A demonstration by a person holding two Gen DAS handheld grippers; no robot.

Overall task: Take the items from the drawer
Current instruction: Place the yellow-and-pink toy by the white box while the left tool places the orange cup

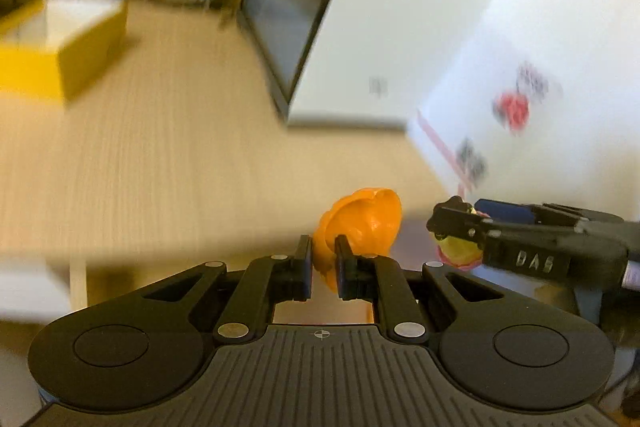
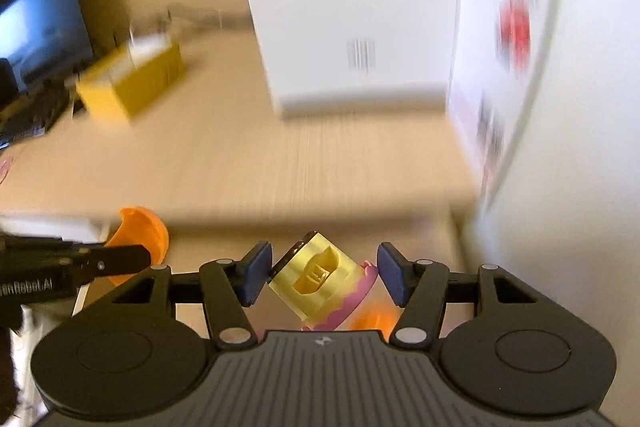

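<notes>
left gripper [image 1: 323,263] pinching the thin rim of an orange cup-shaped toy [image 1: 360,227], jaws nearly together with only that wall between the pads. holding it above a pale wooden tabletop [image 1: 180,155], the hollow of the cup turned up and away from the camera. showing again in the right wrist view as the orange cup-shaped toy [image 2: 142,231] at the lower left, clamped at the end of the left gripper [image 2: 140,257] coming in from the left edge.

right gripper [image 2: 325,273] gripping a yellow and pink toy block [image 2: 320,283] at about half width, the block tilted diagonally between the blue pads [image 2: 254,277]. left pad touching the block's dark upper corner, right pad meeting the pink scalloped base; a slight gap seeming to show by the right pad, so not telling for certain how firmly the pads are pressing. appearing in the left wrist view too, the right gripper [image 1: 454,227] reaching in from the right with the same yellow and pink toy block [image 1: 456,247] in its tip.

lying blurred behind: a large white box [image 2: 340,7] standing on the table, a second white box [image 2: 560,107] with red and black printing on the right, a yellow box [image 1: 60,39] on the left, and a dark screen [image 2: 36,23] at the far left.
</notes>
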